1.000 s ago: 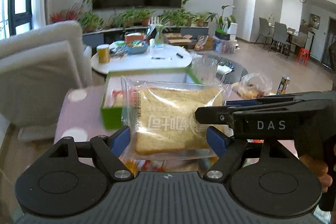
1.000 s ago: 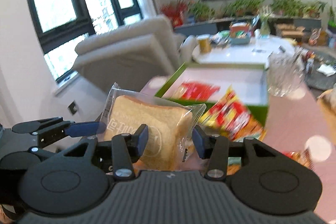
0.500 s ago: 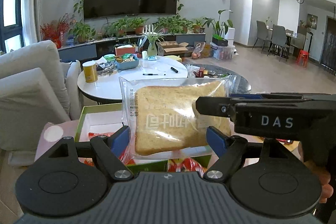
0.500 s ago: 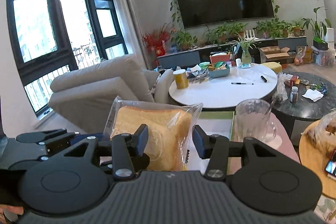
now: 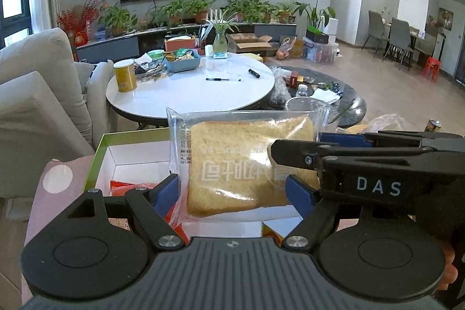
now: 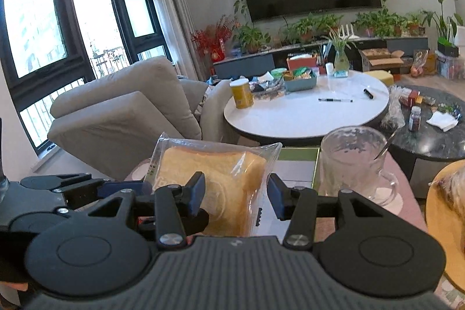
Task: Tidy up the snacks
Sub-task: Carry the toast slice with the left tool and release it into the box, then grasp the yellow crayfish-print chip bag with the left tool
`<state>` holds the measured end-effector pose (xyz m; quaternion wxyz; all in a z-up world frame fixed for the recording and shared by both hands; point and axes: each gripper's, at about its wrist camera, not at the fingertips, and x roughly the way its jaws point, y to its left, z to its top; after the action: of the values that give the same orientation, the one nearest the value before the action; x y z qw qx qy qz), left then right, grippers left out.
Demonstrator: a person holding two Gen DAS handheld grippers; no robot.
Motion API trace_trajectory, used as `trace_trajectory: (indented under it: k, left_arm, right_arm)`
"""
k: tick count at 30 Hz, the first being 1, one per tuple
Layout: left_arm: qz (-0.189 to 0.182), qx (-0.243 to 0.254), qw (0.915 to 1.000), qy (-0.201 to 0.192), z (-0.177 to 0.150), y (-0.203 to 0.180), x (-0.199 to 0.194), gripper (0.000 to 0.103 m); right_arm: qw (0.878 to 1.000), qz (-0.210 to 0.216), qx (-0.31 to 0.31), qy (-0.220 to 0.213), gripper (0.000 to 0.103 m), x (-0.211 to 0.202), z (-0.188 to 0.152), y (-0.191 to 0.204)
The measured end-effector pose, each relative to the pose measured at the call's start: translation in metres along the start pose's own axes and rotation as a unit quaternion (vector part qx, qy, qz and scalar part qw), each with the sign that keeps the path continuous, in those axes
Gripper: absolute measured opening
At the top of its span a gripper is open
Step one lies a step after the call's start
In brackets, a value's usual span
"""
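Observation:
A slice of bread in a clear packet [image 5: 244, 164] hangs over a green box with a white inside [image 5: 100, 156]. My left gripper [image 5: 232, 192] is shut on the bread packet, its blue pads against the two side edges. My right gripper [image 6: 236, 193] is shut on the same bread packet [image 6: 221, 179]; in the left wrist view it reaches in from the right and pinches the slice front and back. Red snack packets [image 5: 128, 185] lie in the box. The far rim of the box [image 6: 296, 154] shows just behind the bread.
A glass mug with a spoon [image 6: 354, 164] stands right of the box on the pink dotted cloth [image 5: 58, 179]. A wooden plate with a bagged pastry [image 6: 444, 211] is at far right. Beyond are a white round table [image 5: 189, 95], a beige sofa [image 6: 122, 112] and a dark low table [image 6: 430, 135].
Both grippers have carried the bread packet forward together over the green box. The box has slid down and left in the left wrist view, and the round table looks nearer. The grips are unchanged.

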<state>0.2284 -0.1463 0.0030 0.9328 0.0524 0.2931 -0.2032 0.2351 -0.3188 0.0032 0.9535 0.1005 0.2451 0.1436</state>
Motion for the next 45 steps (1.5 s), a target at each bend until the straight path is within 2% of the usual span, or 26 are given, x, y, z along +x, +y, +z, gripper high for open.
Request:
trace_trajectory:
  k: [5, 14, 20, 27, 31, 35, 43, 45]
  left_arm:
    - [-0.002, -0.004, 1.0, 0.005, 0.001, 0.0, 0.015, 0.077]
    - [-0.022, 0.009, 0.9981, 0.058, -0.02, -0.007, 0.041, 0.078]
    - [-0.014, 0.013, 0.9988, 0.046, -0.028, -0.005, 0.021, 0.084]
    - [-0.027, 0.009, 0.9994, 0.021, -0.038, -0.006, -0.009, 0.086]
    - [-0.037, 0.022, 0.9986, 0.03, -0.05, -0.015, -0.018, 0.086]
    - [-0.031, 0.032, 0.9981, 0.044, -0.064, -0.02, -0.019, 0.086]
    - [-0.02, 0.009, 0.999, 0.04, -0.078, -0.009, -0.023, 0.086]
    - [-0.021, 0.004, 0.999, 0.039, -0.078, -0.008, -0.024, 0.086]
  right_arm:
    - [1.0, -0.002, 0.014, 0.005, 0.043, 0.008, 0.002, -0.01]
    - [0.998, -0.025, 0.024, 0.051, 0.043, 0.015, -0.014, -0.018]
    - [0.998, -0.039, 0.027, 0.045, 0.046, 0.001, -0.02, -0.015]
    - [0.998, -0.038, 0.04, 0.043, 0.046, -0.03, -0.027, -0.016]
    - [0.997, -0.049, 0.049, 0.046, 0.049, -0.042, -0.034, -0.016]
    - [0.996, -0.052, 0.049, 0.061, 0.049, -0.044, -0.042, -0.012]
    - [0.992, -0.042, 0.074, 0.093, 0.049, -0.039, -0.058, -0.017]
    - [0.99, -0.047, 0.081, 0.103, 0.054, -0.035, -0.062, -0.02]
